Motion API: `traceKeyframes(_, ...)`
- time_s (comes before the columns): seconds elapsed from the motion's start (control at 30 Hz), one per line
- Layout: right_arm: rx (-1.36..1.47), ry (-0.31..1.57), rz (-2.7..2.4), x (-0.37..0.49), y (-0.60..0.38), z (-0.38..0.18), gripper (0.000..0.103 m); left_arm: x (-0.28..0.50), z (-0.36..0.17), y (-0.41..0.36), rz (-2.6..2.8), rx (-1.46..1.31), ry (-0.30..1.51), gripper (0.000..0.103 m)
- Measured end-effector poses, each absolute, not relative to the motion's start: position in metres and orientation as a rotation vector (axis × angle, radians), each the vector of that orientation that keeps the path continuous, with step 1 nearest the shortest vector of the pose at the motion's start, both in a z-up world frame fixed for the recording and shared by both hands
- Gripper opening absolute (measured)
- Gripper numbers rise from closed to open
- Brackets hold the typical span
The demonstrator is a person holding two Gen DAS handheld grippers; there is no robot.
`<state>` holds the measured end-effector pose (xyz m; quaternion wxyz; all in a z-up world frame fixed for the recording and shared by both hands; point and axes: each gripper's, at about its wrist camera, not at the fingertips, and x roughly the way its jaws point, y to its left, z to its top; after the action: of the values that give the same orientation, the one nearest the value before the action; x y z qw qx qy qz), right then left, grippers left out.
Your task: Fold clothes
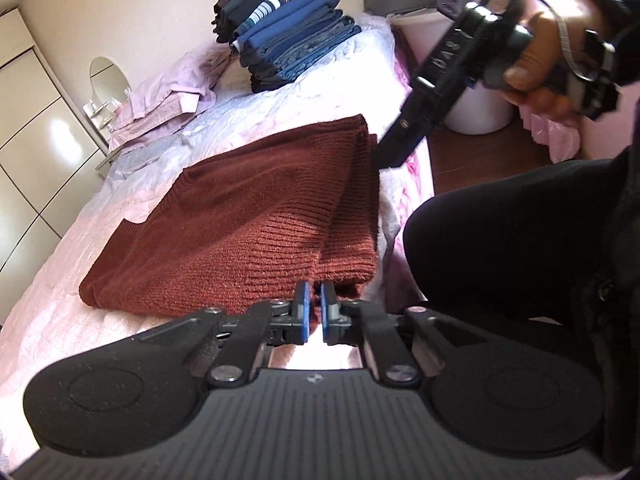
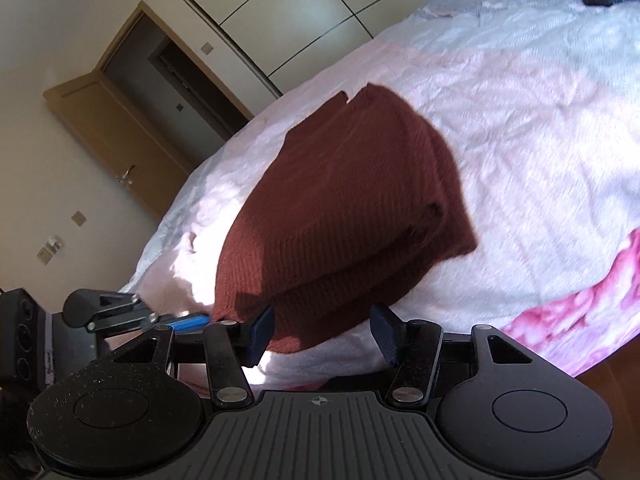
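A dark red sweater [image 1: 248,216] lies folded on a bed [image 1: 60,300]. It is a thick knit with little ridges running across it, and the layers stack up along the near edge like a soft block. Its top looks bumpy and fuzzy.

The bed cover is pale pink and white, shiny and crinkly, with a brighter pink flower blanket [image 2: 580,312] hanging off the side.

The left gripper [image 1: 315,308] sits right at the near corner of the sweater. Its two blue pads [image 1: 303,304] are almost together with only a thin slit between them, and a bit of the red knit edge sits at that slit. I cannot tell for sure if it is pinching the cloth.

The right gripper [image 2: 322,334] has its two dark fingers [image 2: 262,330] wide apart, just at the sweater's folded edge. In the left camera it is a black tool in a hand [image 1: 548,68], with its tip next to the far corner of the sweater.

Further back on the bed stands a tall pile of folded clothes [image 1: 288,28], mostly blue and dark, some with stripes. Beside it lies a flat heap of light purple cloth [image 1: 168,96]. A round white tub [image 1: 476,100] stands on the brown floor next to the bed; I cannot see what is in it.
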<state>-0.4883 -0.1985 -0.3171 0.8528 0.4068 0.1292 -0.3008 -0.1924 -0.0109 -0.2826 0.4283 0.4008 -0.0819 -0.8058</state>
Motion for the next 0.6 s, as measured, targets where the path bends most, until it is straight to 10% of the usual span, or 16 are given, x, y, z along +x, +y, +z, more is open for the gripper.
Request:
traceKeyframes(0.13,0.811,0.281,-0.686,-0.508,-0.209,-0.311,0.071,-0.183,-0.289,-0.002,-1.945,1.025,-0.331,0.047)
traceKeyframes(0.6,-0.078,0.717,-0.569,-0.465,-0.181,-0.311,0.071,-0.202,-0.321,-0.014,-1.873,1.203,-0.64,0.063)
